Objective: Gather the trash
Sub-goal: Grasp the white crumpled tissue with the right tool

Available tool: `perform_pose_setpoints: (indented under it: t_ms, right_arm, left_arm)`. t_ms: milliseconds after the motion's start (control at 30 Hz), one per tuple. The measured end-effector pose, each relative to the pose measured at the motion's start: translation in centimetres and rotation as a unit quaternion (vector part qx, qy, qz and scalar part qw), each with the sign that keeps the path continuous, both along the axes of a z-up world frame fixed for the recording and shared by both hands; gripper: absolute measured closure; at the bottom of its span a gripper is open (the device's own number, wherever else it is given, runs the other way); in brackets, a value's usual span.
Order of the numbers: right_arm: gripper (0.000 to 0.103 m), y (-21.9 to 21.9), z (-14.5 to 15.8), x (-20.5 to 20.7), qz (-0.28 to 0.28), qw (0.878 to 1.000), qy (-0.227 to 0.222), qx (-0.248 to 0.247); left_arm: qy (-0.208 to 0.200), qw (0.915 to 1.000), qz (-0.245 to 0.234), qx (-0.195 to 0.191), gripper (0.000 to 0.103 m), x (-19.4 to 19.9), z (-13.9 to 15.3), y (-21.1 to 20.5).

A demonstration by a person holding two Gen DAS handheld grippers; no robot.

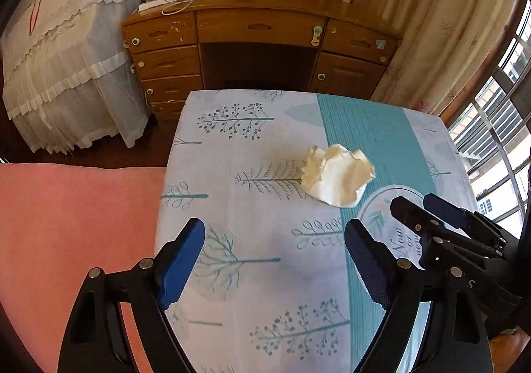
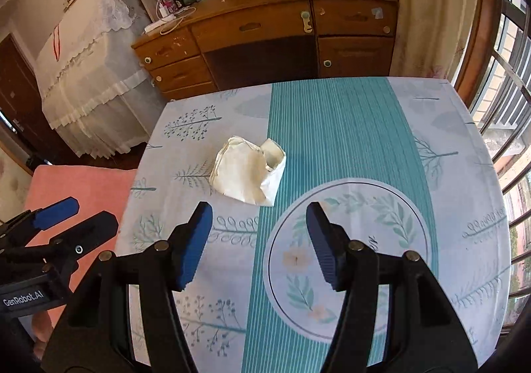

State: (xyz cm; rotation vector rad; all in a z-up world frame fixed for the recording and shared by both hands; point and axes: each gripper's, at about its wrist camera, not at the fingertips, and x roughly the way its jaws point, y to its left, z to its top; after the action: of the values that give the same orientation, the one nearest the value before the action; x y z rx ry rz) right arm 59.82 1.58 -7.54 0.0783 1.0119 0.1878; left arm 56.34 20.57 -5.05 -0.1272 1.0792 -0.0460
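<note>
The left gripper (image 1: pixel 274 233) and right gripper (image 2: pixel 259 218) are held wide apart above the patterned tablecloth (image 2: pixel 348 140), nothing gripped. Just beyond them, a crumpled white paper bag (image 2: pixel 247 175) lies unobstructed, its mouth gaping. Farther off, a cluttered wooden desk (image 1: pixel 259 24) is seen, flanked by a lace-covered cabinet (image 1: pixel 66 67).

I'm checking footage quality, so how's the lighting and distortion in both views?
Left wrist view: daylight from the window, crumpled paper sharp, fisheye bends the desk. Right wrist view: same bright window side, dark rounded corners, tablecloth edges bowed.
</note>
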Motion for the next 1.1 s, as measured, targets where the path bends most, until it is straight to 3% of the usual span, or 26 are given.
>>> perform_pose_setpoints:
  t_ms: [233,500,600,700,800,1100]
  right_arm:
    - [0.044,2.1,-7.1,7.2,-0.013,0.999,0.035,-0.008]
    - [0.043,3.3,-11.5,10.5,-0.031,0.998,0.049,0.019]
    - [0.044,3.7,-11.6,10.4,-0.033,0.998,0.037,0.025]
    - [0.062,4.3,-11.5,10.2,-0.023,0.999,0.033,0.031]
    - [0.072,4.9,-10.8,9.4,-0.017,0.999,0.023,0.014]
    - [0.074,4.1,-7.9,4.7,-0.019,1.0,0.018,0.017]
  left_arm:
    - [0.026,0.9993,-0.003,-0.026,0.018,6.6,-6.1,2.0]
    - [0.047,0.9981,-0.007,-0.039,0.018,10.0,-10.7,3.4]
    - [0.052,0.9976,-0.007,-0.044,0.018,10.3,-11.5,3.9]
    - [0.053,0.9974,-0.011,-0.048,0.018,10.0,-11.5,4.0]
    - [0.054,0.9972,-0.014,-0.051,0.018,9.8,-11.4,3.9]
    - [0.049,0.9974,-0.016,-0.05,0.019,6.4,-9.4,3.3]
